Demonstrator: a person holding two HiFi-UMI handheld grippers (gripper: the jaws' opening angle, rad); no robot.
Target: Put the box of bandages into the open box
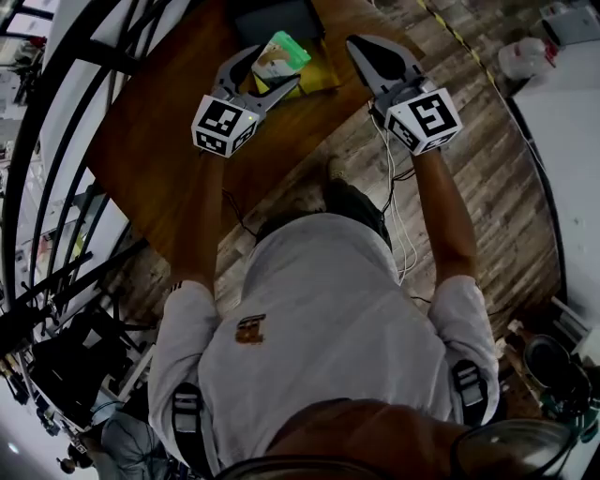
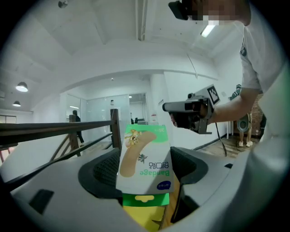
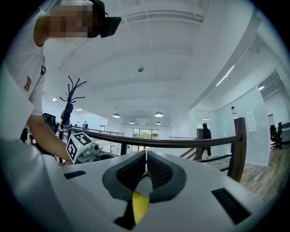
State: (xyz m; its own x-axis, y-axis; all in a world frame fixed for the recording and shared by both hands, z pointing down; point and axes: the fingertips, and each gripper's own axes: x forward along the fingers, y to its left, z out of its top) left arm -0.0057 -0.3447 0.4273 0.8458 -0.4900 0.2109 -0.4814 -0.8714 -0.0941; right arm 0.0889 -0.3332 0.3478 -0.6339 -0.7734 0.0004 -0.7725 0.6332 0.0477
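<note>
Over one brown wooden table (image 1: pixel 178 141), at left: one green-and-white box of bandages (image 1: pixel 281 54) (image 2: pixel 146 158), pinched between the jaws of the left gripper (image 1: pixel 277 66) (image 2: pixel 145 167), just short of one dark box (image 1: pixel 277 19) at the far edge. At right: second of two, the right gripper (image 1: pixel 359 44) (image 3: pixel 146 167), jaws pressed together, empty. Below, plank floor (image 1: pixel 497 178); alongside, dark railing (image 1: pixel 56 112).

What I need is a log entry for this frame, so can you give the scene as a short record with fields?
left gripper: shut on the box of bandages
right gripper: shut, nothing between its jaws
box of bandages: green and white, seen over the wooden table in the head view
dark box: at the table's far edge, beyond the bandages; inside not readable
yellow item: flat, beside and partly under the held box
task state: bandages not yet in the box
</note>
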